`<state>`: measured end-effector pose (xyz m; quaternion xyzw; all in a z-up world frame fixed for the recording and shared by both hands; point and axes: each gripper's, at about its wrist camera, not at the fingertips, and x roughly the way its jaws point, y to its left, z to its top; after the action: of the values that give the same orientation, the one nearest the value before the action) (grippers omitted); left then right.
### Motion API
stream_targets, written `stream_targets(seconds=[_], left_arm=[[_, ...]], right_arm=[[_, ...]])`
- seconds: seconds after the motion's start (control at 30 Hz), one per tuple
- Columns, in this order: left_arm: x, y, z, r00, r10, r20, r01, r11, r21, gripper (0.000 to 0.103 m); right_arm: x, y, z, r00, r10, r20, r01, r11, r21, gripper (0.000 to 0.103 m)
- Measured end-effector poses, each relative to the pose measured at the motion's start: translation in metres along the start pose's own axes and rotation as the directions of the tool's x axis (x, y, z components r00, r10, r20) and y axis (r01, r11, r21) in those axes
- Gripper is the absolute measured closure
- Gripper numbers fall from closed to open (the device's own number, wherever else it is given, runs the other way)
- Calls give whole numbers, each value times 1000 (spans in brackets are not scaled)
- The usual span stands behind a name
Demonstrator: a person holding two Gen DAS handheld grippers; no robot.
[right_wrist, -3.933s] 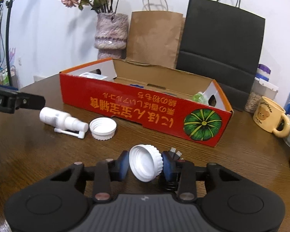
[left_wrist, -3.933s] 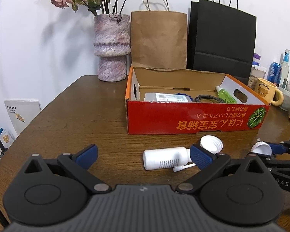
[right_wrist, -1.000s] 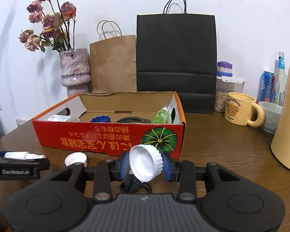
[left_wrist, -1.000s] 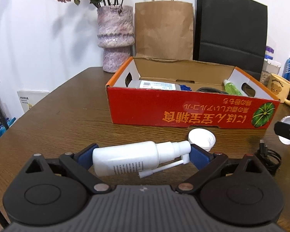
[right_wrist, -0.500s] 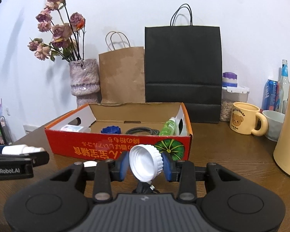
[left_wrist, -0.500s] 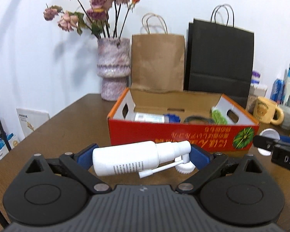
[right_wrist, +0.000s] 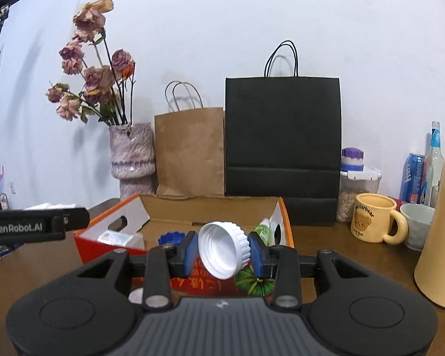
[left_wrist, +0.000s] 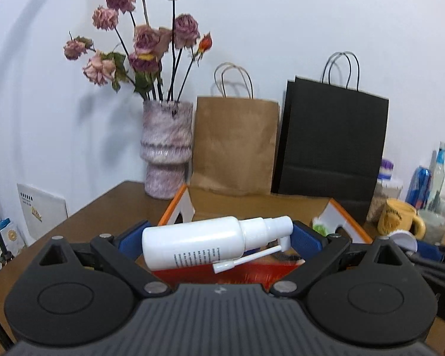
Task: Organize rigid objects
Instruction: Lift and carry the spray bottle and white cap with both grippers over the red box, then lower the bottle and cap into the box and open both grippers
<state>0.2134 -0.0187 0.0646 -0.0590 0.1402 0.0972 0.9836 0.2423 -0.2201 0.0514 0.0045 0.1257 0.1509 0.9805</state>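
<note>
Lifting off the desk point(right_wrist: 356, 267), both claws now hang before the red box point(right_wrist: 103, 237) at twelve o'clock: left claw point(left_wrist: 219, 237) clamps a spray bottle point(left_wrist: 198, 241), right claw point(right_wrist: 222, 249) a cap point(right_wrist: 222, 249). Boxing them looks next.

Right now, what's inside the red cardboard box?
In the red cardboard box, the right wrist view shows a white packet, a blue ring and a green bottle. The held white cap covers the middle.

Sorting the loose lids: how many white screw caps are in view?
2. One white cap is gripped in the right claw; another cap lies on the table below it, mostly hidden. Others may be hidden.
</note>
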Motion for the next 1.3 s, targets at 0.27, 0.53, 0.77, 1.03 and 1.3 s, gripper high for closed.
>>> stream_targets(seconds=[0.27, 0.53, 0.77, 1.03, 1.3], left_arm=[[26, -5, 20, 1000, -4, -2, 4, 999, -46, 3], [61, -3, 27, 1000, 19, -23, -21, 998, -55, 3], [90, -2, 31, 999, 34, -37, -36, 998, -52, 3], [120, -3, 31, 997, 59, -53, -61, 998, -32, 3], [146, -3, 26, 994, 80, -77, -80, 997, 4, 3]], right_arm=[[28, 3, 16, 999, -30, 27, 29, 999, 34, 67], [61, 5, 26, 999, -39, 32, 37, 998, 60, 67], [88, 5, 30, 999, -45, 15, 44, 997, 68, 67], [119, 5, 30, 999, -45, -8, 45, 997, 60, 67], [149, 5, 23, 998, -43, -53, 45, 999, 27, 67]])
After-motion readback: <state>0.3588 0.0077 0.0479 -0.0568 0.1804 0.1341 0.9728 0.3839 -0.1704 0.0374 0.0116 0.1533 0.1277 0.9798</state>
